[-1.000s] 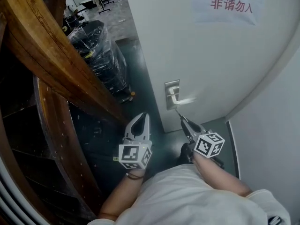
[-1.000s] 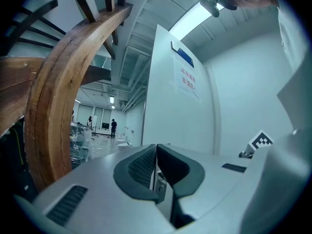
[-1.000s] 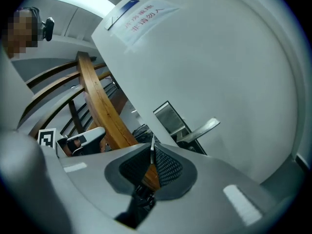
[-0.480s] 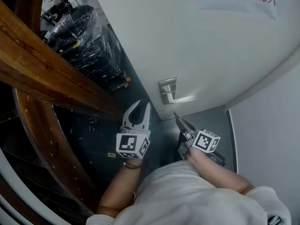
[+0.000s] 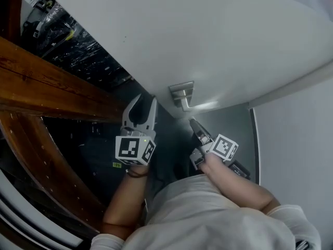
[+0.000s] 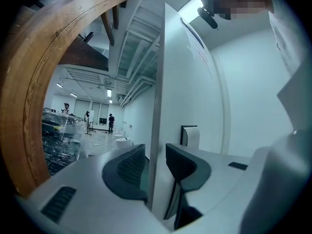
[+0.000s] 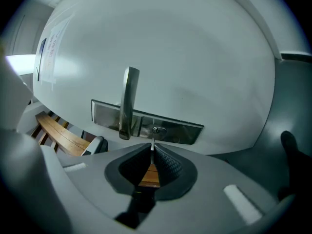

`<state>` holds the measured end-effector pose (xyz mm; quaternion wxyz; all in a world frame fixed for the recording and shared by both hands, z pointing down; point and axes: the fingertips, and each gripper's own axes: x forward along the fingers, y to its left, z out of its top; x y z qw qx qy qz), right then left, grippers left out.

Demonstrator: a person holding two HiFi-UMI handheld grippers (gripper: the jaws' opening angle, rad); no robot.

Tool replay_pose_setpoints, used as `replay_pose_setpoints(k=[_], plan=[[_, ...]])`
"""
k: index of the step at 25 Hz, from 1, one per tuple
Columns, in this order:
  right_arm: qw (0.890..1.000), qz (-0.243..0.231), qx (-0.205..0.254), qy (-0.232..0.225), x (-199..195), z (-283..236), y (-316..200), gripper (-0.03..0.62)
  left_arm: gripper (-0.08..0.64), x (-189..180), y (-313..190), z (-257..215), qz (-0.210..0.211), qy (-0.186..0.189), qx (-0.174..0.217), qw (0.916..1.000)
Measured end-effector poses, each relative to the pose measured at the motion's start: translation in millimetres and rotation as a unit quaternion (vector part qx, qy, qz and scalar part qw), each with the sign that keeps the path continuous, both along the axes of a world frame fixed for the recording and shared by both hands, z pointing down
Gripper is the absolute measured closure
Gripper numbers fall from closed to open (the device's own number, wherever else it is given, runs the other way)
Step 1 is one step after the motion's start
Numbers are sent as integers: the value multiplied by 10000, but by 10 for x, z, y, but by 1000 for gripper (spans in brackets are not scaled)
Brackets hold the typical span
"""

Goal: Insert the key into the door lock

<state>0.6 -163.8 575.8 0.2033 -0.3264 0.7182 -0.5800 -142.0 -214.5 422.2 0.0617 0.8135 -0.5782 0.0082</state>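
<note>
A white door (image 5: 218, 35) carries a steel lock plate (image 5: 179, 91) with a lever handle (image 5: 200, 107). My right gripper (image 5: 193, 122) is shut on a thin metal key (image 7: 152, 146) just short of the plate. In the right gripper view the blade points at the round keyhole (image 7: 156, 129) beside the handle (image 7: 128, 99), with a small gap left. My left gripper (image 5: 145, 99) hangs left of the plate, its jaws opening. The left gripper view shows the door's edge (image 6: 157, 101) standing between its fingers (image 6: 127, 167), with neither pad pressing on it.
A thick curved wooden beam (image 5: 47, 87) runs along the left, close to my left arm. Behind it stands a plastic-wrapped load (image 5: 73, 40). A grey wall (image 5: 296, 139) closes the right side. People stand far off in the hall (image 6: 111, 122).
The left gripper went from shut to wide open and moved up to the door's edge. The right gripper sank and rolled with the key. The door now fills more of the head view.
</note>
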Motion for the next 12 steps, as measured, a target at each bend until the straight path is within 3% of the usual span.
replay_pose_setpoints(k=[12], plan=[[9988, 229, -335, -282, -24, 212, -181, 573, 442, 99, -95, -43, 215, 171, 48, 9996]])
